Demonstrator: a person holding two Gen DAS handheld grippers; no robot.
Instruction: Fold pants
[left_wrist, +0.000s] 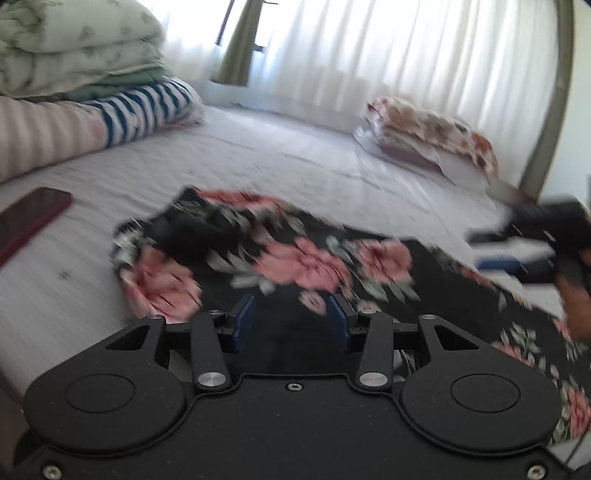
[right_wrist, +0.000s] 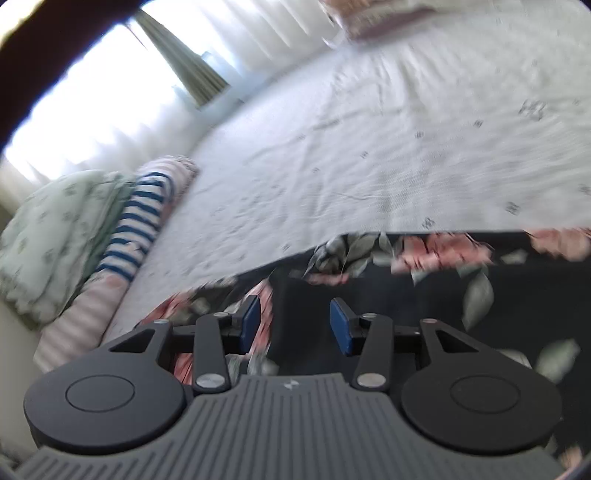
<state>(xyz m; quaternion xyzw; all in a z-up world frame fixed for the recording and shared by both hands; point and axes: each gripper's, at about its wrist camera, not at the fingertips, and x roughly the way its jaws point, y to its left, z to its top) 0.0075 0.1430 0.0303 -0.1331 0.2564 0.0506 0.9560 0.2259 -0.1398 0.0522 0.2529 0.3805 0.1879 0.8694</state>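
Observation:
Black pants with pink flowers (left_wrist: 295, 258) lie spread on the white bed sheet (left_wrist: 258, 158), one end bunched at the left. My left gripper (left_wrist: 291, 317) hovers over their near edge, open, its blue pads apart with nothing between them. The right gripper (left_wrist: 517, 251) shows at the right edge of the left wrist view, held by a hand. In the tilted right wrist view the right gripper (right_wrist: 293, 321) is open above the pants (right_wrist: 424, 295), with only flat fabric seen behind the gap.
A dark red phone (left_wrist: 29, 221) lies on the sheet at the left. Folded quilts and a striped blanket (left_wrist: 140, 107) are stacked at the back left. A floral pillow (left_wrist: 432, 136) sits at the back right, before white curtains (left_wrist: 406, 55).

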